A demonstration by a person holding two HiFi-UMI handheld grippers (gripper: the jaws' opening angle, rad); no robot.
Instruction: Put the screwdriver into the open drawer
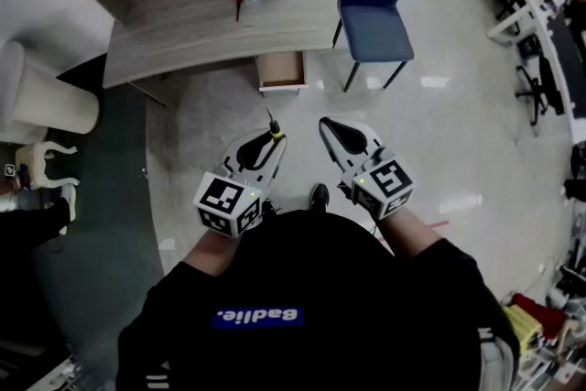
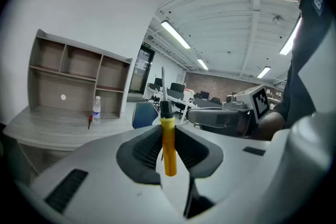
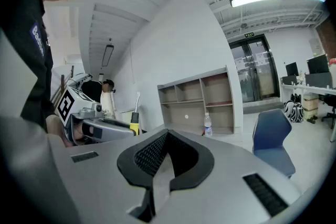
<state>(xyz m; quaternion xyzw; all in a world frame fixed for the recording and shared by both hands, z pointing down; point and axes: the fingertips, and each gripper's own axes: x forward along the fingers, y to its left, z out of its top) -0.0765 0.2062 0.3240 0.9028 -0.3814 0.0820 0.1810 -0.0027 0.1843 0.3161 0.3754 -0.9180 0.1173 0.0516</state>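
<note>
Office floor of pale tile. Grey desk (image 1: 211,41) on the far side, with the open drawer (image 1: 281,71) below its near edge and a blue chair (image 1: 375,5) to the right.

- Left gripper (image 2: 168,132): jaws clamped on the screwdriver (image 2: 169,152) at its yellow handle, shaft pointing up; the tool is well apart from the drawer.
- Right gripper (image 3: 167,136): jaws together, empty.
- Likely risks: the round handle pivots or slips between the pads during the carry; the long shaft catches the drawer front.

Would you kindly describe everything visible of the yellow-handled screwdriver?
The yellow-handled screwdriver has a plastic-looking handle, a black collar and a thin metal shaft. It stands roughly upright, shaft up, its handle clamped between the ribbed black pads of the left gripper. Nothing else touches it; it is held above the pale floor, short of the open wooden drawer.
</note>
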